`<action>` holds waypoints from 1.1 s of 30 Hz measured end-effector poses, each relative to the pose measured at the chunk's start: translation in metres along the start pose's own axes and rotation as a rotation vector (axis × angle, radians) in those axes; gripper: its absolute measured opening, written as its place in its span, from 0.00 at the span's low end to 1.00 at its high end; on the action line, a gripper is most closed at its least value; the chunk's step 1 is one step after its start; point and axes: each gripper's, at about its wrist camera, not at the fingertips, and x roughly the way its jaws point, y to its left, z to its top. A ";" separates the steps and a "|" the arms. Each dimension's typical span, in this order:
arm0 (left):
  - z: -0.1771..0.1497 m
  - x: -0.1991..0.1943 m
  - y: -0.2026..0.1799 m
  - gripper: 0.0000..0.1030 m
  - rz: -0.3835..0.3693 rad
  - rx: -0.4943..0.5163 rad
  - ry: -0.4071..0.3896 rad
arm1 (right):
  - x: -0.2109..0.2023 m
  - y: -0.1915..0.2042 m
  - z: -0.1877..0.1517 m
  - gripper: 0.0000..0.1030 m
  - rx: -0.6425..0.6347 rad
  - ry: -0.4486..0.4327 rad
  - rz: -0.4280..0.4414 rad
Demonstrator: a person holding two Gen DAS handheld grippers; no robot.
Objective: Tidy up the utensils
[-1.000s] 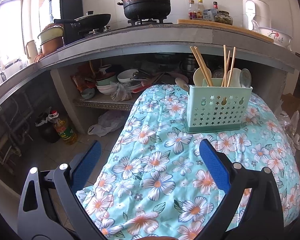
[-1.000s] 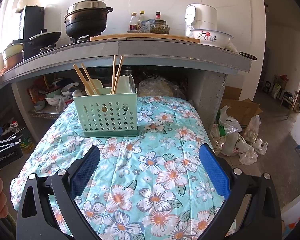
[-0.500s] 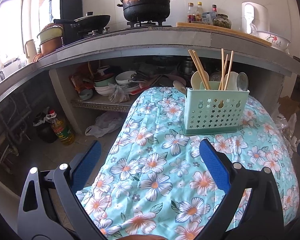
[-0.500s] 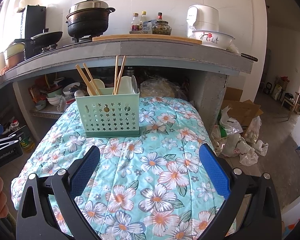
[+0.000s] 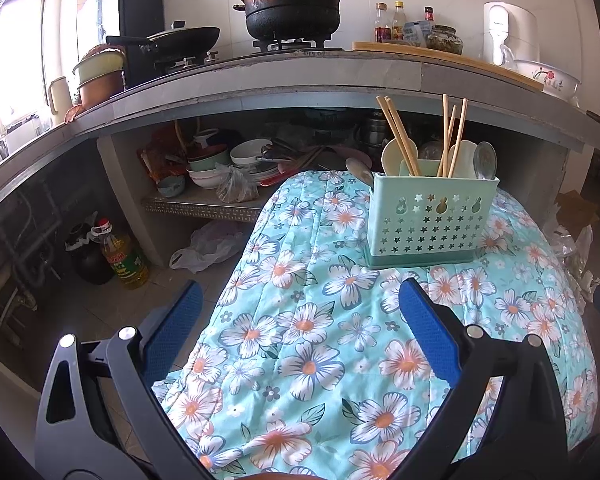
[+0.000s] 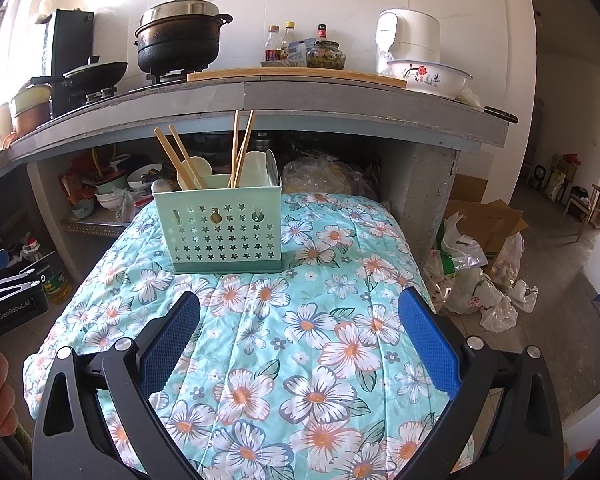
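Observation:
A mint-green utensil caddy (image 5: 430, 224) with star cut-outs stands on the floral cloth (image 5: 320, 340) at the far end of the table. It holds wooden chopsticks (image 5: 398, 134), pale spoons (image 5: 392, 156) and a metal spoon (image 5: 485, 160). It also shows in the right wrist view (image 6: 224, 228) with chopsticks (image 6: 242, 148). My left gripper (image 5: 300, 320) is open and empty, well short of the caddy. My right gripper (image 6: 298, 324) is open and empty, just in front of the caddy.
A concrete counter (image 5: 300, 80) with a black pot (image 5: 292, 8) and a pan (image 5: 184, 38) runs behind the table. Bowls (image 5: 252, 152) fill the shelf beneath. An oil bottle (image 5: 122, 254) stands on the floor left. Plastic bags (image 6: 472, 280) lie on the floor right.
Both grippers have drawn back a little from the caddy, so it looks smaller and farther. Both stay open and empty. The caddy has not moved.

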 end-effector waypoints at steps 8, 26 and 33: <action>0.000 0.001 0.001 0.92 0.000 -0.001 0.000 | -0.001 0.000 0.001 0.94 -0.003 -0.002 0.003; 0.000 0.000 0.002 0.92 0.000 -0.003 0.003 | 0.000 0.001 0.000 0.94 -0.003 -0.001 0.009; 0.000 0.000 0.002 0.92 0.000 -0.002 0.004 | 0.000 0.001 0.000 0.94 -0.003 -0.001 0.012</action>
